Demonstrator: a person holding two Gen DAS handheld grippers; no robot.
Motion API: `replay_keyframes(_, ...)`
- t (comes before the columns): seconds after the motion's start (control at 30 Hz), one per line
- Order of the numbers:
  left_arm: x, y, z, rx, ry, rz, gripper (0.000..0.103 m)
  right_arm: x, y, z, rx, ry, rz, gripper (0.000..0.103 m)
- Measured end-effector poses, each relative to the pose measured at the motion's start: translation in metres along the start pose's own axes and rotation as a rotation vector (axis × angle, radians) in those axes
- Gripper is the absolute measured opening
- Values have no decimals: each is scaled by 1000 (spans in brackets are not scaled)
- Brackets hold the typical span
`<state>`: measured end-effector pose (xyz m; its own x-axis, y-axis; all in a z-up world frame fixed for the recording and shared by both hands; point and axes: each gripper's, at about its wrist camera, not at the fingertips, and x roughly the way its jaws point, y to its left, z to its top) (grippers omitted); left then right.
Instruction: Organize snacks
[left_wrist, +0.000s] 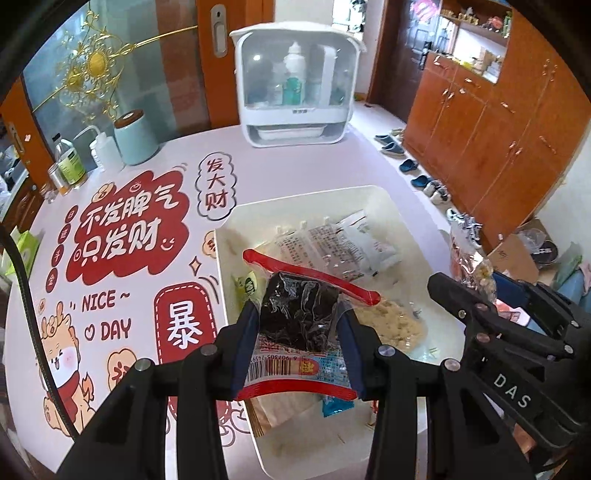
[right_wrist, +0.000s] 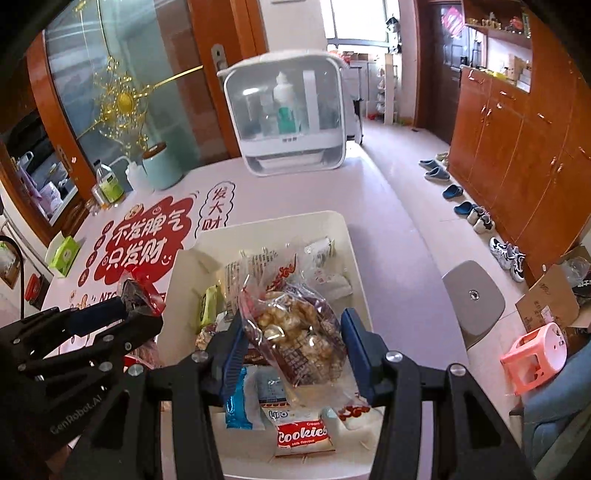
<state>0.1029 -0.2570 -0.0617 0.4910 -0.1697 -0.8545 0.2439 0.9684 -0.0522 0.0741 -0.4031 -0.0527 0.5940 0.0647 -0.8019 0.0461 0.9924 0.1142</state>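
My left gripper (left_wrist: 299, 325) is shut on a clear red-edged packet of dark snack (left_wrist: 299, 314), held above the left side of a white bin (left_wrist: 236, 221). In the right wrist view the same left gripper (right_wrist: 129, 299) shows at the left, with the packet (right_wrist: 142, 291) in its tips. My right gripper (right_wrist: 295, 343) is shut on a clear bag of brown caramel puffs (right_wrist: 295, 332) over the white bin (right_wrist: 273, 225). Several snack packets lie in the bin, among them a red Cookies pack (right_wrist: 303, 437) and a blue wrapper (right_wrist: 236, 406). The right gripper (left_wrist: 454, 291) enters the left wrist view from the right.
The bin stands on a table with a printed red-and-white mat (left_wrist: 129, 236). Behind it stand a white cabinet with bottles (left_wrist: 295, 81), a pale blue canister (left_wrist: 135, 136) and bottles (left_wrist: 70, 162). A grey chair (right_wrist: 472, 295), pink stool (right_wrist: 535, 354), a cardboard box and shoes are on the right.
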Motion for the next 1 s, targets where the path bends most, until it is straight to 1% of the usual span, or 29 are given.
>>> replay_keyframes(0.13,9,3,0,-27,16,28,46,13,2,4,-24,35,8,52)
replay_keyframes(0.17,11,5,0,-30,18,30,53,15,2,4,-30,42,11,52)
replay_keyframes(0.2,13,5,0,-33,25,31,66,17,3,4,-33,44,17,52)
replay_keyframes(0.23,13,7,-1,-39,23,43,72,19,2,4,-33,44,25,53)
replay_keyframes(0.27,14,10,-1,-45,19,58,84,21,3,6,-33,47,26,54)
replay_keyframes(0.3,14,12,-2,-47,16,60,90,22,2,6,-32,49,13,54)
replay_keyframes(0.33,14,15,-2,-53,13,54,92,23,0,7,-28,50,6,55)
replay_keyframes(0.37,15,17,-3,-57,18,48,92,25,-3,7,-14,58,11,59)
replay_keyframes(0.4,15,18,-3,-60,26,45,92,27,-6,6,0,68,20,66)
replay_keyframes(0.47,19,21,-3,-63,52,46,92,29,-11,5,26,81,28,74)
replay_keyframes(0.67,14,22,-11,-57,57,79,93,25,-12,-1,26,72,32,75)
replay_keyframes(0.77,7,22,-14,-56,44,88,92,21,-9,-3,16,65,34,75)
replay_keyframes(0.87,-3,25,-16,-71,26,102,93,17,-3,-5,1,60,32,75)
replay_keyframes(1.0,-18,36,-22,-98,18,100,93,11,6,-9,-19,53,42,75)
